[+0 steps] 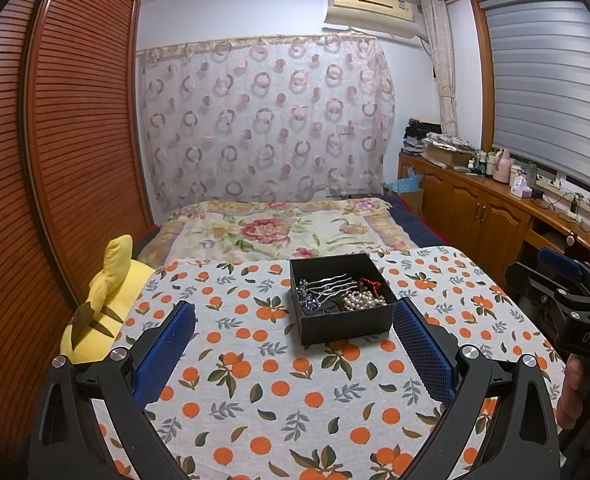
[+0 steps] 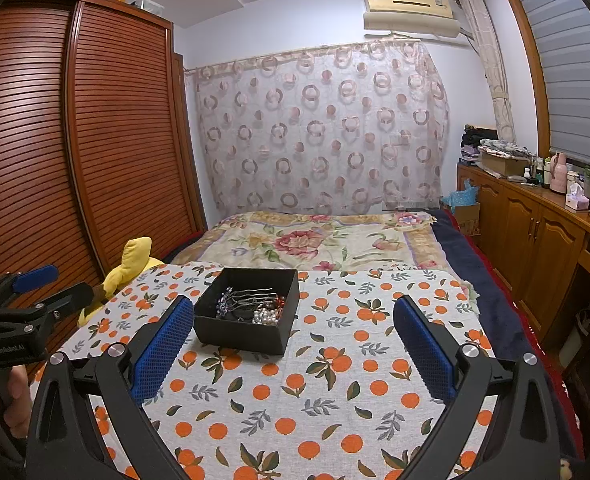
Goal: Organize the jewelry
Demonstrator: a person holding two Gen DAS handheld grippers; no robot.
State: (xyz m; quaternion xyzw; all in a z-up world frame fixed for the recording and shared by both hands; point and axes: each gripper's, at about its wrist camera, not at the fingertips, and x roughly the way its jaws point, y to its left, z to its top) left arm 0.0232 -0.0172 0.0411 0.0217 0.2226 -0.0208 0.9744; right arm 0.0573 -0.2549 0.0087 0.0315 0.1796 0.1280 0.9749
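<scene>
A black open box (image 1: 347,322) (image 2: 239,338) stands on the orange-print cloth (image 1: 279,400) (image 2: 335,392). It holds silver hairpins (image 1: 327,283) (image 2: 251,294), a white pearl string (image 1: 365,300) (image 2: 266,316), and a red piece (image 1: 369,283) (image 2: 279,302). My left gripper (image 1: 295,322) is open and empty, just short of the box. My right gripper (image 2: 295,318) is open and empty, with the box beside its left finger. The right gripper also shows at the right edge of the left wrist view (image 1: 563,288); the left gripper shows at the left edge of the right wrist view (image 2: 35,292).
A yellow plush toy (image 1: 103,304) (image 2: 131,264) lies at the cloth's left edge, by the wooden wardrobe (image 1: 55,160) (image 2: 95,140). A flowered bedspread (image 1: 279,228) (image 2: 315,240) lies beyond the cloth. A wooden cabinet (image 1: 479,208) (image 2: 535,224) with clutter runs along the right wall.
</scene>
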